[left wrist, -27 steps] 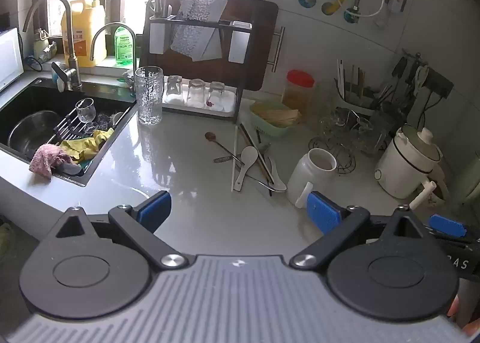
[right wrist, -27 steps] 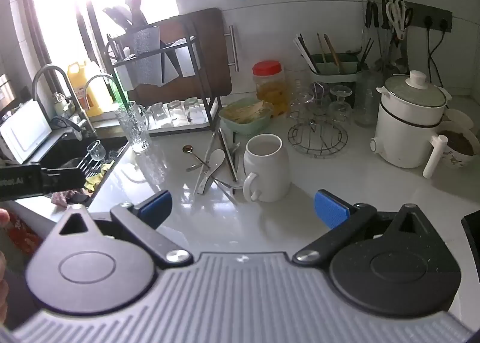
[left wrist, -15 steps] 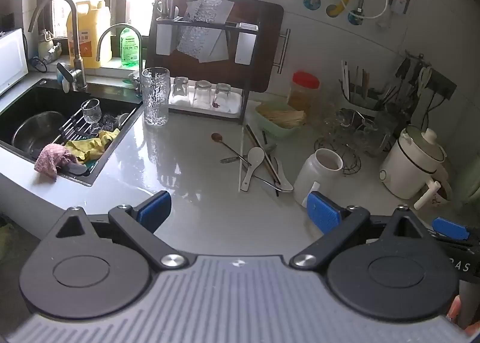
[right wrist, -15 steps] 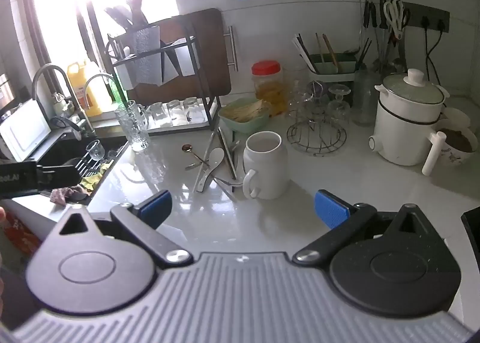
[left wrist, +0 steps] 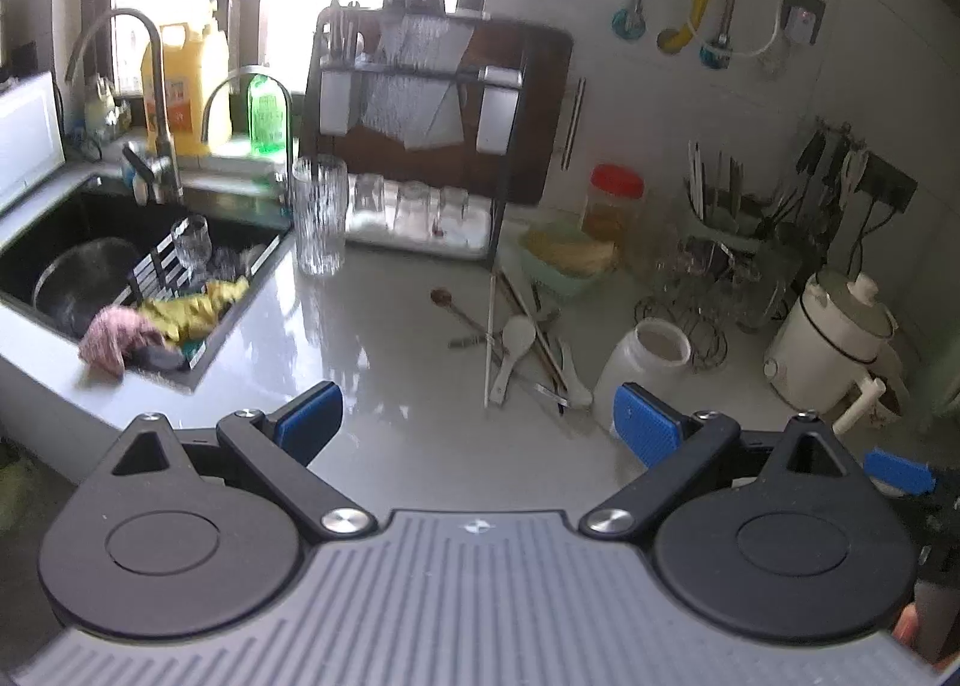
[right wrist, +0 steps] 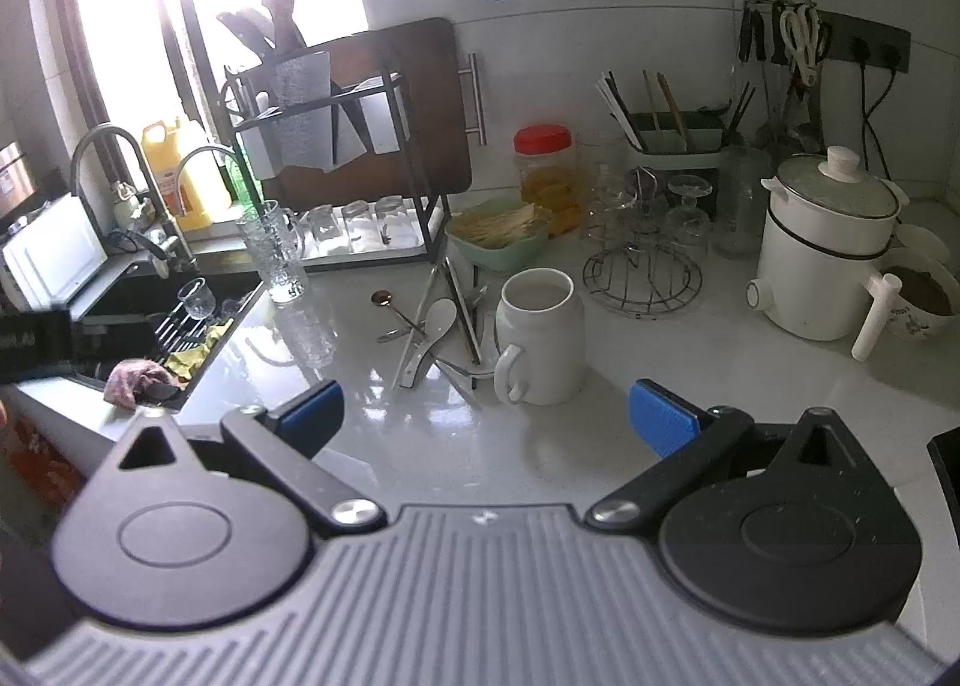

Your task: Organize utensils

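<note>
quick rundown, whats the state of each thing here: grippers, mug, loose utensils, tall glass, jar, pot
left gripper: open, holding nothing
right gripper: open, holding nothing
white mug: upright on the counter, looks empty
loose utensils: lying in a crossed pile beside the mug
white spoon: lying flat in the pile
tall glass: upright by the sink
red-lidded jar: lid on
white pot: lid on

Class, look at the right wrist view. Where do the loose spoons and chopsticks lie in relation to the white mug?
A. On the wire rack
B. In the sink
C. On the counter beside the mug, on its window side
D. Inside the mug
C: the spoons and chopsticks lie in a heap on the counter just beside the white mug, toward the window; none stand inside it.
</note>
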Demonstrator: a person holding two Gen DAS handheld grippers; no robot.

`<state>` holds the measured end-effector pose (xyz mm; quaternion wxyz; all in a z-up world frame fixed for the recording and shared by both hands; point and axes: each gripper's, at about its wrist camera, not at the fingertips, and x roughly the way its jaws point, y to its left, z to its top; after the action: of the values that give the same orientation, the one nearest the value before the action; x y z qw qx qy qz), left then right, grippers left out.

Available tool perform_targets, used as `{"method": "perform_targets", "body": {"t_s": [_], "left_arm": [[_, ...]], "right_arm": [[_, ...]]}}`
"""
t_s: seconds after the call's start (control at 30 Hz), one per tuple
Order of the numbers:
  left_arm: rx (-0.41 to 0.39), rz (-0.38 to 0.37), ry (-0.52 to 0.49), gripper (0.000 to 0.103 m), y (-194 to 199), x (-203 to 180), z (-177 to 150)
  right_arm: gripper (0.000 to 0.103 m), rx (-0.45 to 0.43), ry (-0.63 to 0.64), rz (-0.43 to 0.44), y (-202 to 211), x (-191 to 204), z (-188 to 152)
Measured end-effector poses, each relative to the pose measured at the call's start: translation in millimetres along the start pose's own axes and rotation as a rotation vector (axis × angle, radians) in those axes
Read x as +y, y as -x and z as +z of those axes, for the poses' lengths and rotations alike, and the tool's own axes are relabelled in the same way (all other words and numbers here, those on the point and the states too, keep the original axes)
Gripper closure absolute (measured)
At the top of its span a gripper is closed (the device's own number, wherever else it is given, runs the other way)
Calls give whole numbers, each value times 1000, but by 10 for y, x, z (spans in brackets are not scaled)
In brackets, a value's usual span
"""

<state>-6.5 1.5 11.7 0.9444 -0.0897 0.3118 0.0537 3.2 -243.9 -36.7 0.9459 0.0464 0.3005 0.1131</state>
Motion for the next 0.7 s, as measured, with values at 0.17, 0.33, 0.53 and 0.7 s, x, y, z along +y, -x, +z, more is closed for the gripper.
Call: {"method": "perform_targets", "body": {"t_s": [0.17,0.33,0.53,0.7], "left_arm": [[-11,-6,-13,4,37,-94,50],[11,-17,-17,4,-50,-168,17],[42,-12,-8,4,-185,-193,-38],[59,-3,-8,4,-222,-162,-59]], "right_arm": [[0,-3,28,-3,17,-18,17],[0,-10,16,-5,-17,-67,69],[0,-30,22,-11,-13,-114,65],[0,-12,24,-7,-103,-151,36]]}}
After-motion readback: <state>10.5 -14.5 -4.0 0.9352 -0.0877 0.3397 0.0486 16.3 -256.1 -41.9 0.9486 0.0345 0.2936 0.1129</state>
